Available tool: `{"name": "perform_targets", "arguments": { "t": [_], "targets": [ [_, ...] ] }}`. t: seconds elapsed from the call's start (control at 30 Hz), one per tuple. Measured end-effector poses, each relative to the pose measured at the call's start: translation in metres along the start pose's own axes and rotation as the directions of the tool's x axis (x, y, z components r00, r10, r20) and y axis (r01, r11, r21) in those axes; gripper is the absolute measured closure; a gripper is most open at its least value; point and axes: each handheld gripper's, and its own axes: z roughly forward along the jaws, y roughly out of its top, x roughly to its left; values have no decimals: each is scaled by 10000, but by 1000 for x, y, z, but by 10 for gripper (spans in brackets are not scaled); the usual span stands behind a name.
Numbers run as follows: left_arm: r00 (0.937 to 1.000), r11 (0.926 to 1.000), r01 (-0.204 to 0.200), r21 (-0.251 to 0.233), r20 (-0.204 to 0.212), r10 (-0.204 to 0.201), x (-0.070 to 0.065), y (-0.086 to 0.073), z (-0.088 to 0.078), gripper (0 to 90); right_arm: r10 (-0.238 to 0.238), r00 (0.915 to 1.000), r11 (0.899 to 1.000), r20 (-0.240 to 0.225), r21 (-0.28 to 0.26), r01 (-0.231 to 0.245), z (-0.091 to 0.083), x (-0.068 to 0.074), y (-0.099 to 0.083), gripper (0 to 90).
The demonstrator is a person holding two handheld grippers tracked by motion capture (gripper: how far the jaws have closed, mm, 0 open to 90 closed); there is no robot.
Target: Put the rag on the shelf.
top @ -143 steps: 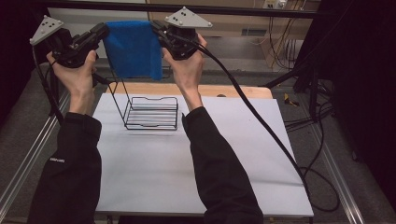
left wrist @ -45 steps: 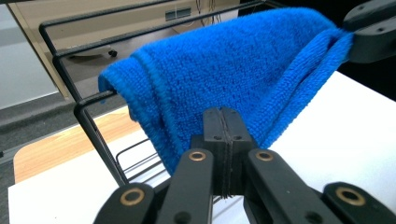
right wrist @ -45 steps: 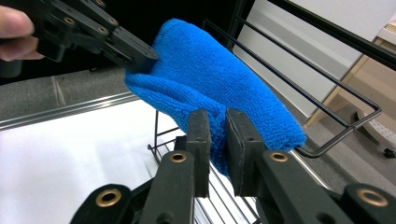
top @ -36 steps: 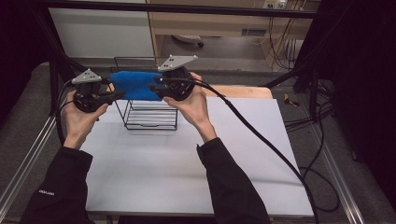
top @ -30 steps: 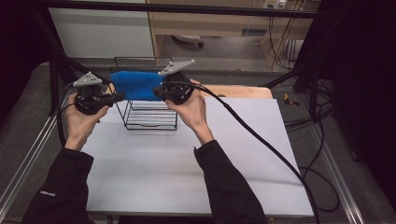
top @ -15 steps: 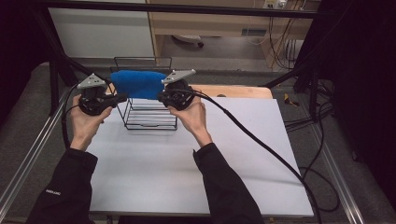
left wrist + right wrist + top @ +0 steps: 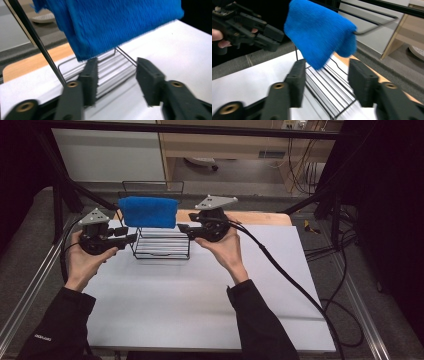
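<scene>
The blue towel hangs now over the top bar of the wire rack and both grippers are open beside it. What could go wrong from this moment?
1. The blue towel is only draped over the wire rack, hanging mostly down the near side, so it might slide off.
2. The left gripper and the right gripper sit close to the rack's sides with jaws open; a careless pull back could snag the towel or tip the light rack on the table.

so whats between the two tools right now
In the high view, the black wire rack with the blue towel draped over its rail sits between the left tool and right tool.
</scene>
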Motion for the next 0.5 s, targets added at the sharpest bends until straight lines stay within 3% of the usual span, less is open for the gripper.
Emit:
{"name": "perform_targets", "arguments": {
  "t": [0.27, 0.5],
  "targets": [
    [9992, 9996, -182, 207, 373, 174, -14, -22, 2, 302, 364, 9982, 9993, 487, 69, -368, -32, -13, -27, 210],
    [9990, 9991, -239, 345, 378, 226, -25, -49, 13, 165, 868, 9931, 9960, 795, 136, -881, -51, -24, -70, 101]
  ]
}}
